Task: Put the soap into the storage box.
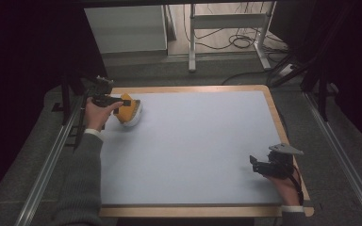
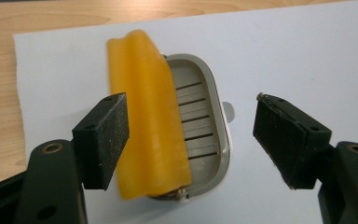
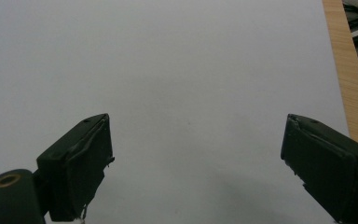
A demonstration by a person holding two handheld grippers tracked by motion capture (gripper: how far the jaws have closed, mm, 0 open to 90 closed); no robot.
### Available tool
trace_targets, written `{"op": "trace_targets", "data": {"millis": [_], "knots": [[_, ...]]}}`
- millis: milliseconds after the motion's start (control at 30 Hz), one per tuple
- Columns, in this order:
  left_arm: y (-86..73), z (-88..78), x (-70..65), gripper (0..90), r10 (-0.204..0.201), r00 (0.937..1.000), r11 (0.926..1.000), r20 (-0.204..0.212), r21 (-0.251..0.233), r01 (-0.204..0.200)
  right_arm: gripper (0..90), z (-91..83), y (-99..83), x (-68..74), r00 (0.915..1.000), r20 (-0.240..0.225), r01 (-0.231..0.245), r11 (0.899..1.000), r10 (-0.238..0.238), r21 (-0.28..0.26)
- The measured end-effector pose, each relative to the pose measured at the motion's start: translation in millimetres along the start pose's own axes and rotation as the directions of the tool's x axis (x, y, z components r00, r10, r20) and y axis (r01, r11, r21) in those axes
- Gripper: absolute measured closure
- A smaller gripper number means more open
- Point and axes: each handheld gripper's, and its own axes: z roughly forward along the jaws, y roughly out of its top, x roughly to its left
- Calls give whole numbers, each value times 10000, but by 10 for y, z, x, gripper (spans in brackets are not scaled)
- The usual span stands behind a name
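High view: a person works at a wooden-edged surface (image 1: 273, 113) covered by a pale sheet (image 1: 193, 146). The left hand-held gripper (image 1: 122, 101) sits at the far left corner of the sheet, directly at a yellow sponge (image 1: 125, 109) that lies on a white slotted tray (image 1: 133, 119). The right hand-held gripper (image 1: 254, 162) rests near the right edge of the sheet, well apart from the sponge and the tray, with a grey three-cornered plate on top.

Left gripper view: the yellow sponge (image 2: 147, 121) lies lengthwise along one side of the slotted tray (image 2: 205, 121) and overhangs its rim toward the left jaw. The tray is oval and grey-white, with dark parallel slots in its floor, and it stands on the pale sheet (image 2: 298, 51) close to the sheet's corner, where the bare wood of the surface (image 2: 0, 93) begins. The jaws of the left hand-held gripper (image 2: 191, 133) stand wide apart. The left pad is just beside the sponge's side; whether it touches cannot be told. The right pad is clear of both the tray and the sponge. Nothing is gripped.

Right gripper view: the jaws of the right hand-held gripper (image 3: 196, 154) are spread wide over bare sheet (image 3: 168, 70) with nothing between them; the wooden edge (image 3: 342, 60) runs along the right.
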Motion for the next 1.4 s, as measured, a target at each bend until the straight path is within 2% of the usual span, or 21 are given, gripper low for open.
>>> {"op": "trace_targets", "data": {"millis": [67, 200, 333, 400, 467, 567, 633, 767, 833, 933, 1100, 1233, 1267, 1333, 1367, 1400], "knots": [[-44, -54, -32, 297, 354, 9991, 9993, 214, -94, -352, 89, -1, 2, 6, 10000, 9, 17, 10000, -17, 7], [-134, -157, -97, 281, 699, 9960, 9968, 551, -417, -677, 89, 2, 11, 18, 10000, -18, 47, 10000, -47, 6], [-244, -237, -172, 274, 1054, 9895, 9932, 984, -605, -998, 89, 13, 16, 29, 9999, -61, 95, 10000, -95, 21], [-321, -262, -225, 271, 1177, 9849, 9915, 1268, -696, -1096, 89, 13, 16, 32, 9999, -71, 104, 9999, -104, 15], [-418, -272, -277, 274, 1299, 9771, 9900, 1684, -772, -1183, 89, 8, 15, 28, 10000, -44, 89, 10000, -89, 10], [-585, -279, -370, 277, 1590, 9704, 9857, 1818, -844, -1457, 89, 4, 15, 19, 10000, -32, 57, 10000, -57, -2], [-704, -276, -428, 274, 1786, 9627, 9829, 2031, -825, -1649, 89, 4, 15, 21, 10000, -18, 69, 10000, -69, 10], [-896, -233, -536, 253, 2128, 9552, 9771, 2058, -492, -2071, 89, 7, 17, 32, 9999, -58, 109, 9999, -109, 12], [-996, -202, -579, 251, 2277, 9495, 9736, 2160, -378, -2249, 89, 6, 16, 33, 9999, -33, 107, 9999, -106, 34], [-1140, -159, -614, 247, 2259, 9470, 9739, 2282, -292, -2253, 89, 11, 14, 32, 10000, -38, 87, 9999, -86, 64], [-1370, -130, -648, 237, 2233, 9503, 9746, 2170, -310, -2219, 89, 22, 8, 34, 9999, -39, 125, 9999, -124, 108], [-1502, -150, -658, 229, 2378, 9501, 9713, 2020, -447, -2336, 89, 22, 8, 37, 9999, -37, 138, 9999, -137, 89], [-1533, -151, -647, 228, 2291, 9505, 9734, 2101, -487, -2239, 89, 23, 7, 40, 9999, -41, 139, 9999, -138, 75], [-1588, -151, -627, 229, 2058, 9553, 9785, 2124, -559, -1984, 89, 25, 8, 43, 9999, -30, 161, 9998, -161, 87], [-1600, -151, -619, 230, 1953, 9555, 9807, 2209, -491, -1891, 89, 28, 8, 44, 9999, -24, 161, 9998, -161, 97], [-1608, -154, -615, 229, 1977, 9528, 9803, 2303, -495, -1914, 89, 31, 8, 44, 9998, -21, 172, 9998, -172, 103]]}}
